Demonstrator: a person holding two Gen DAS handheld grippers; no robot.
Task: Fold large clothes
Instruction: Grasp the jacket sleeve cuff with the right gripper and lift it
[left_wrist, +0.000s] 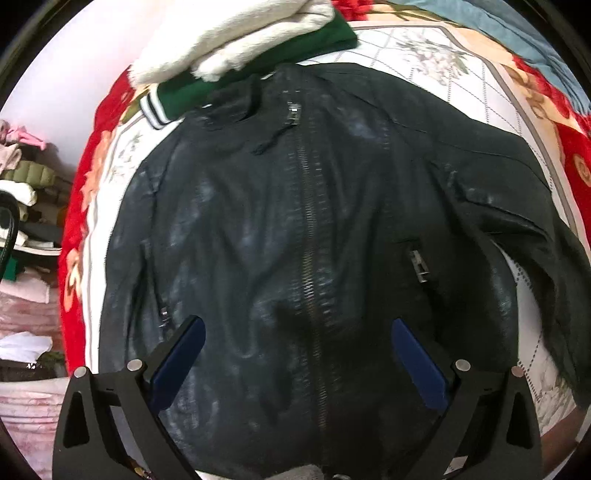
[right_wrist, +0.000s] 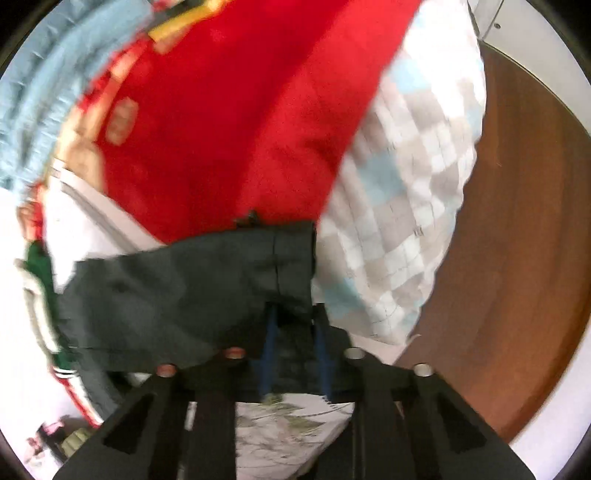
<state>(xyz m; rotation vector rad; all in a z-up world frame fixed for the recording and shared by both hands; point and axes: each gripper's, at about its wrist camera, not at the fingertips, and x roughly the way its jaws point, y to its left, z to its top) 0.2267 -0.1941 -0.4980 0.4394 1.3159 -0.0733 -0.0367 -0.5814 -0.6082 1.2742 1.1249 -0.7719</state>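
A black leather jacket (left_wrist: 295, 229) lies face up and zipped on the floral bedspread (left_wrist: 424, 62), collar away from me. My left gripper (left_wrist: 297, 332) is open above the jacket's lower front, its blue pads on either side of the zipper, holding nothing. The jacket's right sleeve runs off to the right. In the blurred right wrist view my right gripper (right_wrist: 295, 325) is shut on the dark sleeve cuff (right_wrist: 229, 280) and holds it lifted above the bed.
A folded white fleece (left_wrist: 236, 40) on a green garment (left_wrist: 295, 55) lies just beyond the collar. Clothes pile up on shelves at left (left_wrist: 26, 206). A checked pillow (right_wrist: 402, 206), a red blanket (right_wrist: 236, 122) and a brown wooden headboard (right_wrist: 517, 240) lie ahead of the right gripper.
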